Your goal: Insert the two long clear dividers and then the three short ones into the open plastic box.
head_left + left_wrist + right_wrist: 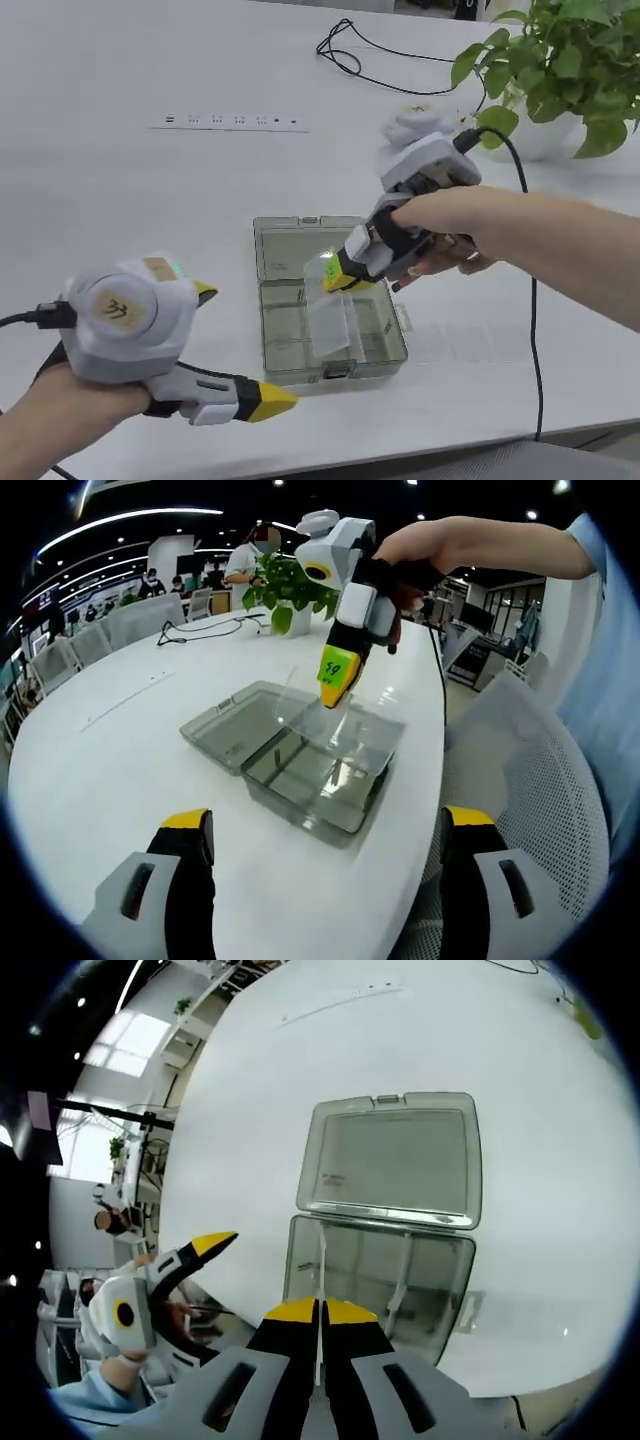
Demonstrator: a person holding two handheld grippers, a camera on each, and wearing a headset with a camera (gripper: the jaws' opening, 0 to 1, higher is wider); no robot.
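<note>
1. The left gripper (240,345) is low on the near left, above the white table (120,200). Its two jaws are wide apart and hold nothing. It is well apart from the box.
2. The open plastic box (285,340) sits in the middle of the table. Its lid (295,245) lies flat behind it. In the right gripper view, one clear strip (403,1275) seems to stand inside already, but it is hard to be sure.
3. The right gripper (340,275) is over the box. Its jaws are pressed together on a clear divider (330,315), which hangs down into the box. I cannot tell if it is a long one or a short one.
4. The divider looks a bit tilted. Its ends may miss the little slots, and then it could jam or bend.
5. Nothing holds the box. A hard push down could make it slide or tip. The smooth, thin plastic could also slip out of the jaws.
</note>
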